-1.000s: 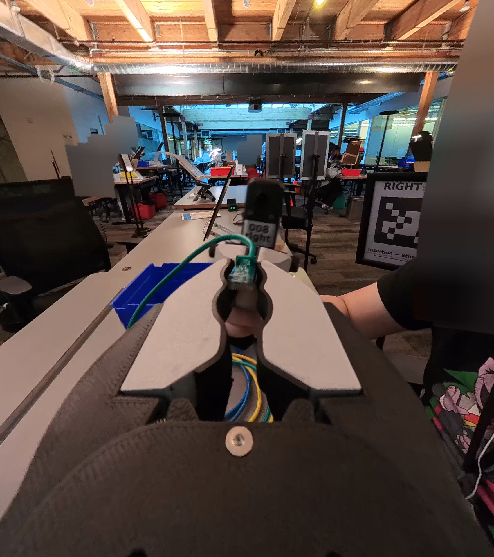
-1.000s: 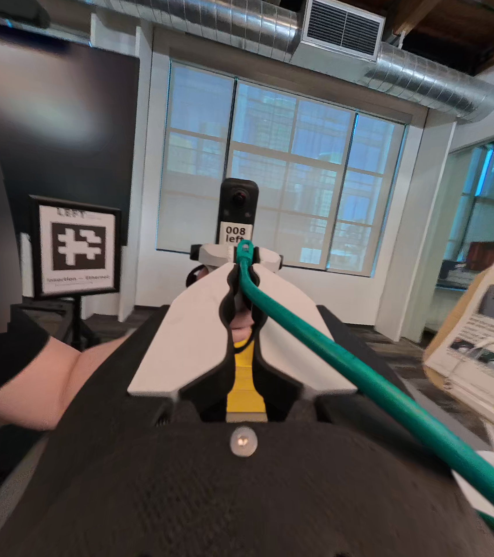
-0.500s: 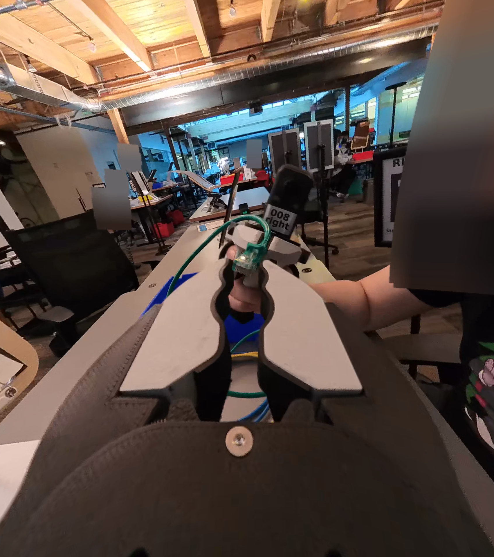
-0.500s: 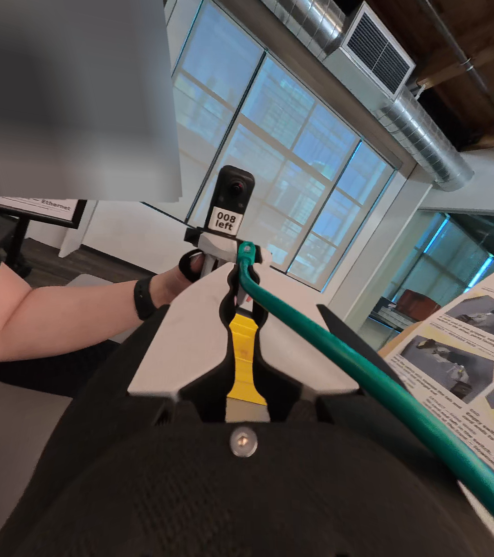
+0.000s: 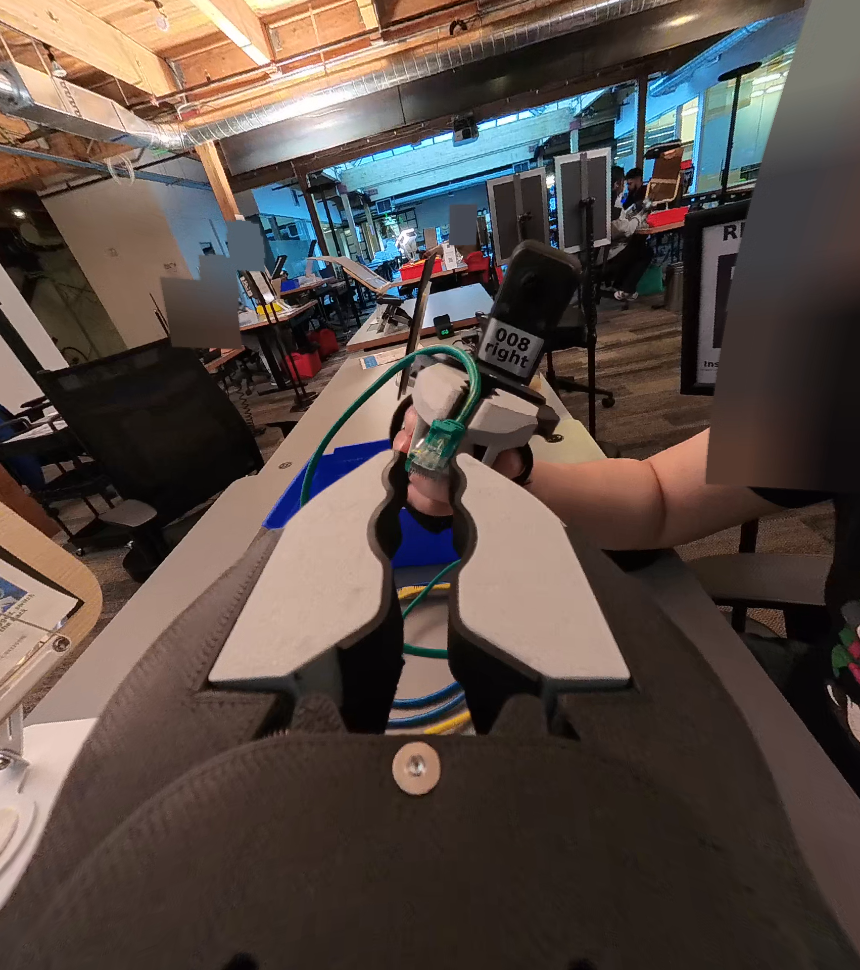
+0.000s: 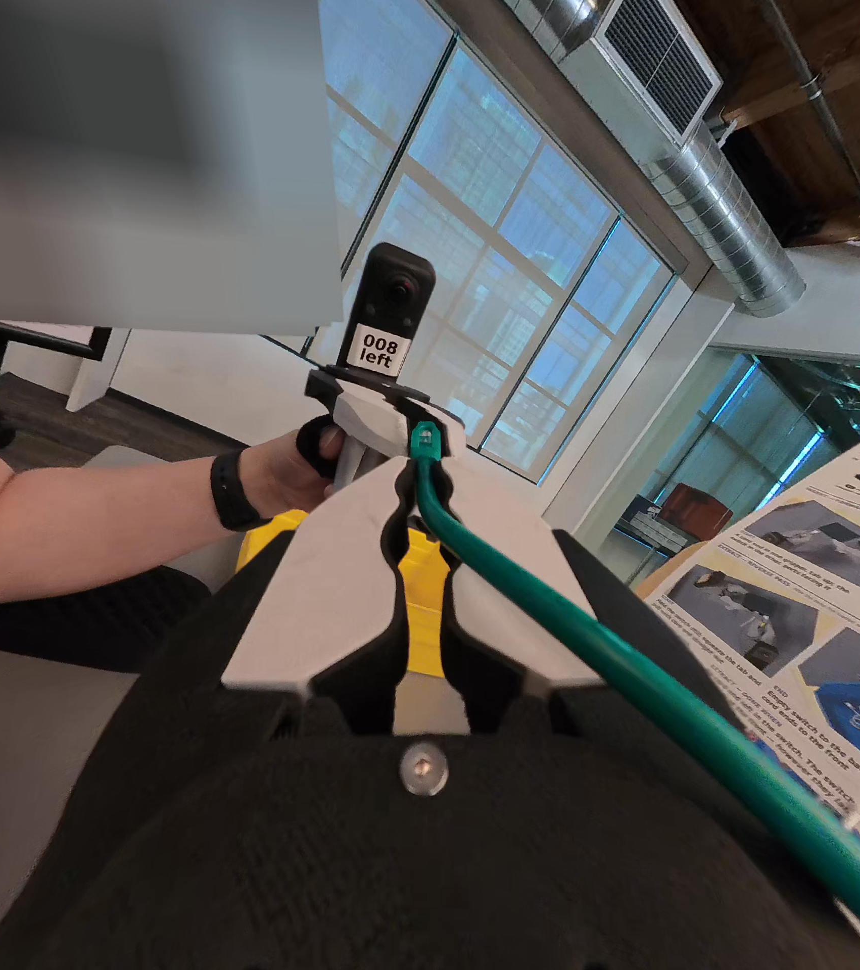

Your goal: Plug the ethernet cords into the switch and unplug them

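Passing the green cord's plug (image 5: 433, 443) between hand-held grippers: it is pinched by the right one (image 6: 420, 462), while the left one (image 5: 425, 475) is closed beside it; slippage is risked if released early.

Left wrist view: mounted behind the left gripper (image 5: 430, 464), looking forward and slightly up along its fingers, down a long table (image 5: 197, 556) into an open office. Right wrist view: mounted behind the right gripper (image 6: 420, 462), tilted upward toward a big window (image 6: 496, 220) and ceiling ducts (image 6: 722, 210). Aimed at each other at close range, tips nearly meeting. Shared by both: the green cable plug (image 5: 436, 443) (image 6: 423, 441), each opposite gripper with its camera.
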The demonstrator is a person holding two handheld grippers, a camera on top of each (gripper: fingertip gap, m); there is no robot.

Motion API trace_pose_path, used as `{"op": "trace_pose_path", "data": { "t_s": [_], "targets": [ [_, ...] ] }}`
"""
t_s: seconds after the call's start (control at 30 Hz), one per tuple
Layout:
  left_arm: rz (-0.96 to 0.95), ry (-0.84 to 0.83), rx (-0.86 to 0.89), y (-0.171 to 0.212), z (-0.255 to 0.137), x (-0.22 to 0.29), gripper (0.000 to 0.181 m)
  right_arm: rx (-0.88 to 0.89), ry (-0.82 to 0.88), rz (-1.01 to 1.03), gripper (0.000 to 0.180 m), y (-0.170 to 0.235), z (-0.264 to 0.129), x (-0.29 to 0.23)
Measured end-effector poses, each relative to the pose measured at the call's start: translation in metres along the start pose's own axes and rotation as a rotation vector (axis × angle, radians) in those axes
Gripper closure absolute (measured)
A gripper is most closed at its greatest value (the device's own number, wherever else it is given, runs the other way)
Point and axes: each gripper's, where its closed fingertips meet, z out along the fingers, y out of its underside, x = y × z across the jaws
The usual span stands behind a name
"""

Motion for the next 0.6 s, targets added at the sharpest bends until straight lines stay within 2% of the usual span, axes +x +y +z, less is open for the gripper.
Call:
{"op": "trace_pose_path", "data": {
  "t_s": [0.23,0.4,0.47,0.57,0.6],
  "targets": [
    [-0.042,0.022,0.008,0.000,0.005,0.002,0.166,-0.019,0.010,-0.083,0.173,-0.001,-0.004,-0.001],
    [-0.051,-0.043,-0.023,0.010,0.005,-0.009,0.166,-0.068,0.031,-0.113,0.173,0.003,-0.006,0.005],
    [-0.083,-0.076,-0.134,0.035,0.002,-0.016,0.151,-0.097,0.069,-0.156,0.173,0.000,-0.011,0.013],
    [-0.224,-0.116,-0.519,0.116,-0.004,-0.029,0.132,-0.148,0.105,-0.184,0.173,-0.009,-0.023,0.026],
    [-0.256,-0.135,-0.628,0.142,-0.004,-0.034,0.132,-0.163,0.119,-0.198,0.174,-0.013,-0.027,0.030]
  ]
}}
